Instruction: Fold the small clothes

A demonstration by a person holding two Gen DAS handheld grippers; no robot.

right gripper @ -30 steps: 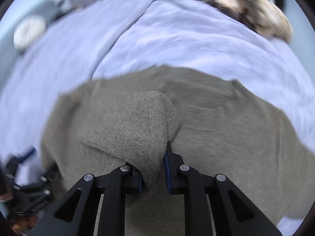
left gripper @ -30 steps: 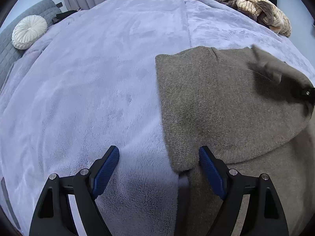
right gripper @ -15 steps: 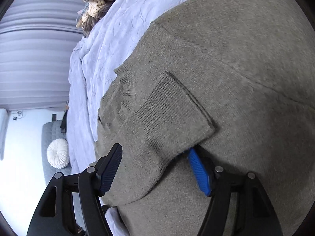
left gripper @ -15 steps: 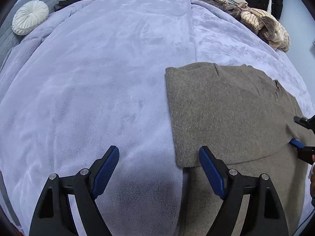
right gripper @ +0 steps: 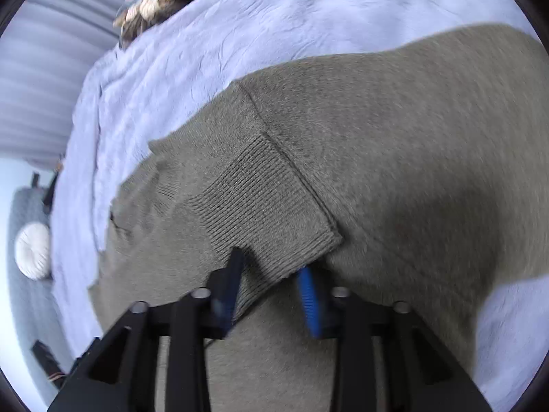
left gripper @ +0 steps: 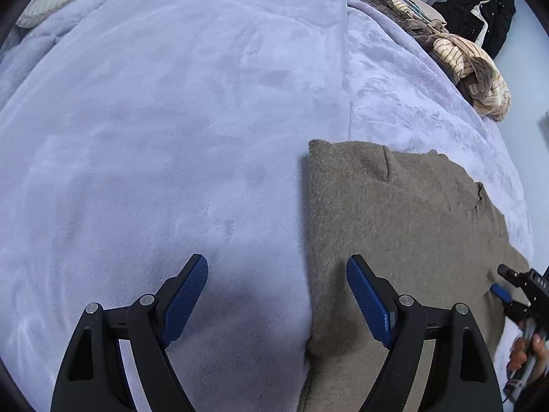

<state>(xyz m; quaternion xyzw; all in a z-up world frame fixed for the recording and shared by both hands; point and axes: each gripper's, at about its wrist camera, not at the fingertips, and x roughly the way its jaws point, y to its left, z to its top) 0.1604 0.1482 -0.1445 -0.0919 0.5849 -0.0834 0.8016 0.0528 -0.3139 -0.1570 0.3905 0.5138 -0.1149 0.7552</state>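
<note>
A grey-brown knit sweater (left gripper: 394, 240) lies flat on the lavender blanket (left gripper: 171, 137), with a sleeve folded across its body. My left gripper (left gripper: 277, 274) hovers open over the sweater's left edge; one finger is above the blanket, the other above the knit, and nothing is between them. In the right wrist view the sweater (right gripper: 429, 130) fills the middle, and the sleeve's ribbed cuff (right gripper: 271, 199) lies on it. My right gripper (right gripper: 270, 261) straddles the cuff's lower edge with its jaws closing, and the pads are not pressing the cloth. The left wrist view catches the right gripper (left gripper: 507, 285) at its right rim.
A heap of striped and tan clothes (left gripper: 456, 58) lies at the bed's far right, with a black garment (left gripper: 480, 17) behind it. A round white cushion (right gripper: 32, 255) rests on a grey sofa past the bed. A person's hand (left gripper: 528, 350) holds the right gripper.
The right gripper let go of the bunched sleeve, rolled, and now stands around the flat cuff with narrower jaws. The sleeve dropped flat onto the sweater. The left gripper drifted, still open.
</note>
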